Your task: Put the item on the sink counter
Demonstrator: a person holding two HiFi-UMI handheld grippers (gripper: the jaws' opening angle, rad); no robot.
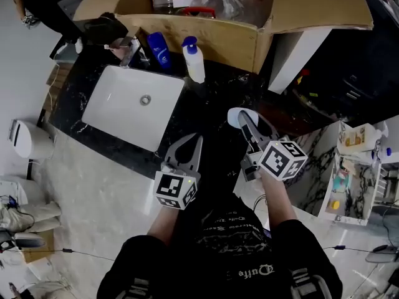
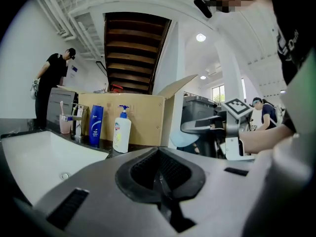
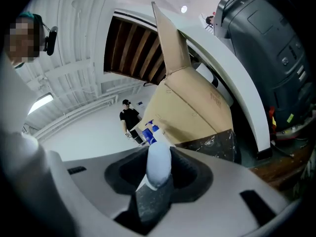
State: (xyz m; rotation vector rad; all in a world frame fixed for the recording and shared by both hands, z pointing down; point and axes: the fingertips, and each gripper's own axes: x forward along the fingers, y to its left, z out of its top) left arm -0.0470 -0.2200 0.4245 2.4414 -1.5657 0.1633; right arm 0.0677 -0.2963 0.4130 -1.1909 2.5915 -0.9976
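Pale blue item (image 1: pixel 235 116): small, rounded, pinched in the right tongs (image 1: pixel 243 121). It sits over the right part of the black marble surface (image 1: pixel 212 98), near the front edge, and is not yet set down.
Right tongs: closed on the item. In the right gripper view its rounded end (image 3: pixel 159 162) sticks out past the pads.
Left tongs (image 1: pixel 196 144): jaws together with nothing between them, over the front edge of the surface, just right of the basin (image 1: pixel 118 104).
Free spot: bare marble between the basin's right side and the right edge of the surface, in front of the white pump bottle (image 1: pixel 193 60).
Neighbours: the blue bottle (image 1: pixel 160 50) and cardboard box (image 1: pixel 218 33) stand along the back edge, well apart from the item.
How to do it: probably lower until the item rests on the marble, then spread the jaws and back straight out.
Risk: letting go too high near the front or right edge could roll it off.
Left tongs' job: likely none, so keep them out of the way.
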